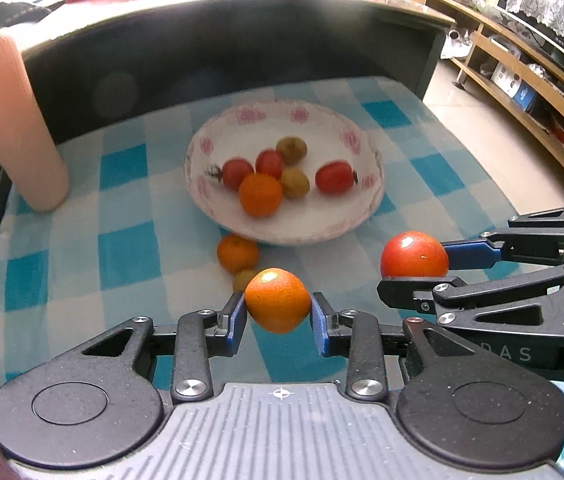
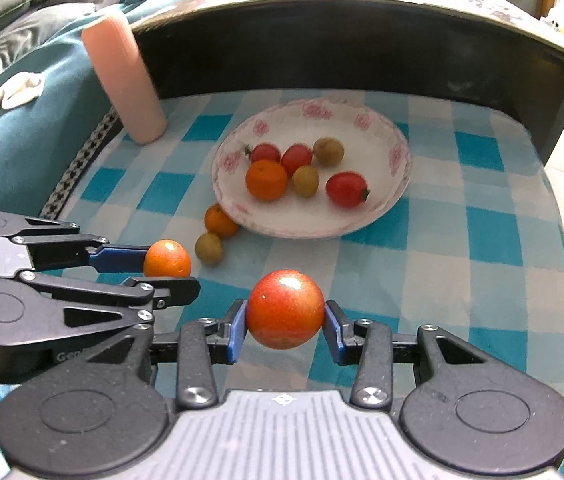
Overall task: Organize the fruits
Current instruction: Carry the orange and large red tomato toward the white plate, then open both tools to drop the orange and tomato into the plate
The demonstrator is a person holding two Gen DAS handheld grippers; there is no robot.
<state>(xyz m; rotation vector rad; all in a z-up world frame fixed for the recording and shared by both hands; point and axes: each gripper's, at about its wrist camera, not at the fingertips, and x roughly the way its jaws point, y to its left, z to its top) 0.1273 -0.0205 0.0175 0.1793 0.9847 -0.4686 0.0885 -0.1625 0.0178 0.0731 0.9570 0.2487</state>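
Left claw (image 1: 278,312) pinches an orange (image 1: 278,300), right claw (image 2: 285,314) a tomato (image 2: 285,309); either round fruit may slip and roll before reaching the plate (image 1: 218,216) at twelve o'clock.

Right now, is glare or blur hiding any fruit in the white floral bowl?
Left wrist view: white floral bowl slightly soft, six fruits distinct; glare spot only on the small orange mandarin in the left gripper. Right wrist view: sharper; highlight on the red tomato in the right gripper; fisheye bends the edges.
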